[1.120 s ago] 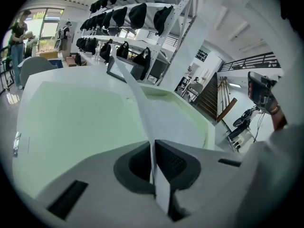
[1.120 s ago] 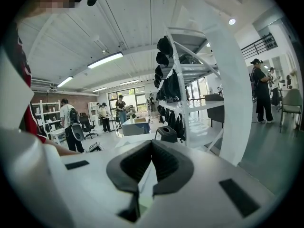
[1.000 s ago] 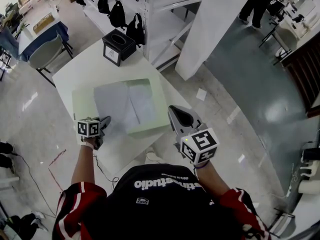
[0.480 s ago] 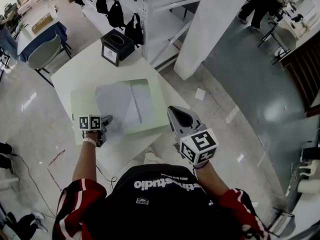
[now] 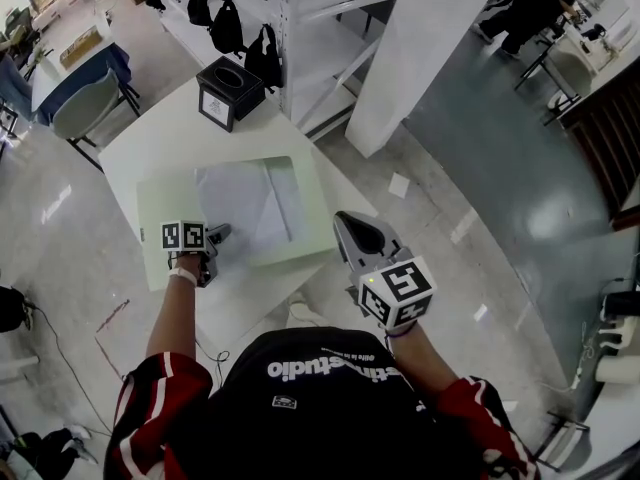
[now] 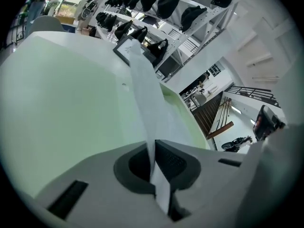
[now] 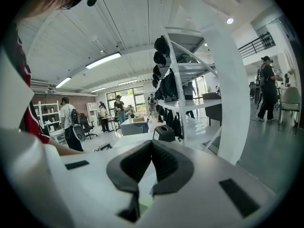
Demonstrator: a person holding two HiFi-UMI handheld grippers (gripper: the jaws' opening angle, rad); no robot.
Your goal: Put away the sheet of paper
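A white sheet of paper (image 5: 247,203) lies on a pale green folder (image 5: 312,230) spread on the white table (image 5: 150,133). My left gripper (image 5: 217,235) is at the sheet's near left corner, shut on it. In the left gripper view the paper (image 6: 146,91) runs edge-on out of the shut left gripper (image 6: 154,148) and across the green folder (image 6: 71,103). My right gripper (image 5: 347,226) hangs off the table's near right edge, beside the folder and clear of it. It is shut with nothing in it, as the right gripper (image 7: 152,148) view shows.
A black box (image 5: 225,90) with a hole in its top stands at the table's far corner. Behind it is a white shelf rack (image 5: 330,8) hung with black bags, and a white column (image 5: 430,48) to the right. A chair (image 5: 75,113) stands left of the table.
My left gripper has rolled and shifted a little across the folder, still pinching the paper's corner, and the sheet has shifted with it. The right gripper has stayed in place.
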